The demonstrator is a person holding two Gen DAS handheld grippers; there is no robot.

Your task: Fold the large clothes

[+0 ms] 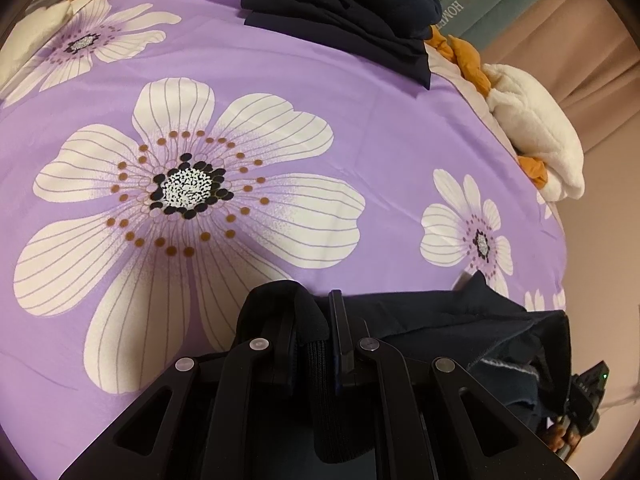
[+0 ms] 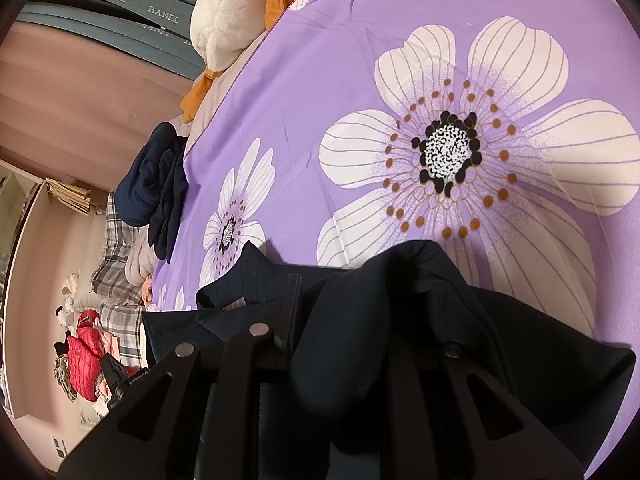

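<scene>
Both tools, left [image 1: 320,320] and right [image 2: 332,312], clamped on navy garment [image 2: 440,320]; grey boxes [image 2: 132,12] read "HANEL"

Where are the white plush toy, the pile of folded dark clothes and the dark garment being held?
white plush toy [image 1: 536,128], left wrist view, its fluffy body.
folded dark clothes [image 1: 344,12], left wrist view, top of pile.
dark garment [image 2: 420,304], right wrist view, bunched cloth.

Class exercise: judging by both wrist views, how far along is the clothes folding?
Done: dark folded clothes are stacked at the bedspread's far edge. In hand: the left gripper and right gripper each pinch a dark garment, not yet laid flat. Left: spreading and folding it.
</scene>
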